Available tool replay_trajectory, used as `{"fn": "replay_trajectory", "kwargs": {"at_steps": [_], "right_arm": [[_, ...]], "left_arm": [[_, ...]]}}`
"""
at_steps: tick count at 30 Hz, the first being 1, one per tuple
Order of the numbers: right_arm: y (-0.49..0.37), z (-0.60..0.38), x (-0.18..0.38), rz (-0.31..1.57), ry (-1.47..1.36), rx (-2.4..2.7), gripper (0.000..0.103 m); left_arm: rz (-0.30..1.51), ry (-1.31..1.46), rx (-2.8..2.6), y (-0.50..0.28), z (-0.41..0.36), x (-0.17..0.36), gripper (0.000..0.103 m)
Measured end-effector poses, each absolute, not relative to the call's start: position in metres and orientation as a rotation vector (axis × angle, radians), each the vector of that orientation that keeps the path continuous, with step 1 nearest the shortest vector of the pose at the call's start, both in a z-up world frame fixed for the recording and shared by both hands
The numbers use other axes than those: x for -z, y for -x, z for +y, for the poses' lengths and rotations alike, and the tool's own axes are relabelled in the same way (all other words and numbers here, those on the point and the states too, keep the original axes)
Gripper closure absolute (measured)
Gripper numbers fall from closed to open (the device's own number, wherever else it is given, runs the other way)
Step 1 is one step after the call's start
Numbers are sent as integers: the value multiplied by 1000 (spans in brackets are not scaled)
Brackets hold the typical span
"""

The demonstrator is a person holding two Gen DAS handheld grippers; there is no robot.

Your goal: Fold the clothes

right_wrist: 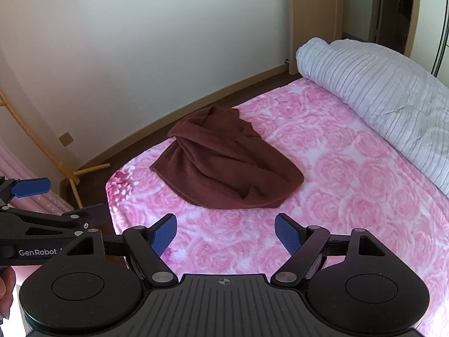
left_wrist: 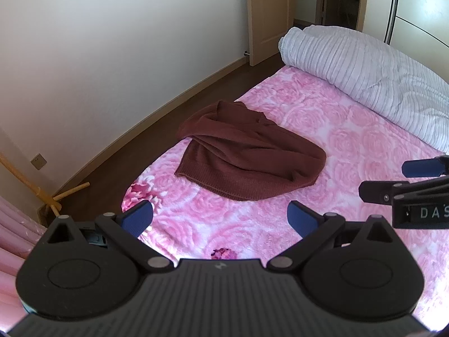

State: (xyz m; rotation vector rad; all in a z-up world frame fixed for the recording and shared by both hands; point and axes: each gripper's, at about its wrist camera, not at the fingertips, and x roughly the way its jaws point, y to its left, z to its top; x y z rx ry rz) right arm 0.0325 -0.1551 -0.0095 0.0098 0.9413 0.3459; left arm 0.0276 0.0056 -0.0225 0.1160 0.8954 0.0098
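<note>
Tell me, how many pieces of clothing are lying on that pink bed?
1. A single dark red knitted garment lies crumpled on the pink flowered bedspread, near its wall-side edge. The rolled white quilt at the far end is bedding and could hide more.

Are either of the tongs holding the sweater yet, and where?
No. Left tongs and right tongs are open and empty; the maroon sweater lies untouched.

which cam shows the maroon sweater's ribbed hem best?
Left wrist: the maroon sweater is nearer there, its ribbed hem showing along the near edge. Right wrist sees the same sweater, hem thinner and less distinct.
</note>
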Motion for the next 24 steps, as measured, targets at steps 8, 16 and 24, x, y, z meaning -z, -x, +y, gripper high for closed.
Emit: {"fn": "replay_trajectory", "kwargs": {"at_steps": [8, 16, 24], "right_arm": [[-36, -161, 8, 938, -20, -342, 23], [-40, -164, 12, 949, -31, -343, 23], [-50, -169, 29, 979, -38, -342, 23]], "left_arm": [[896, -123, -10, -31, -1, 22, 2], [912, -136, -8, -38, -5, 24, 2], [915, -215, 37, -47, -1, 37, 2]]}}
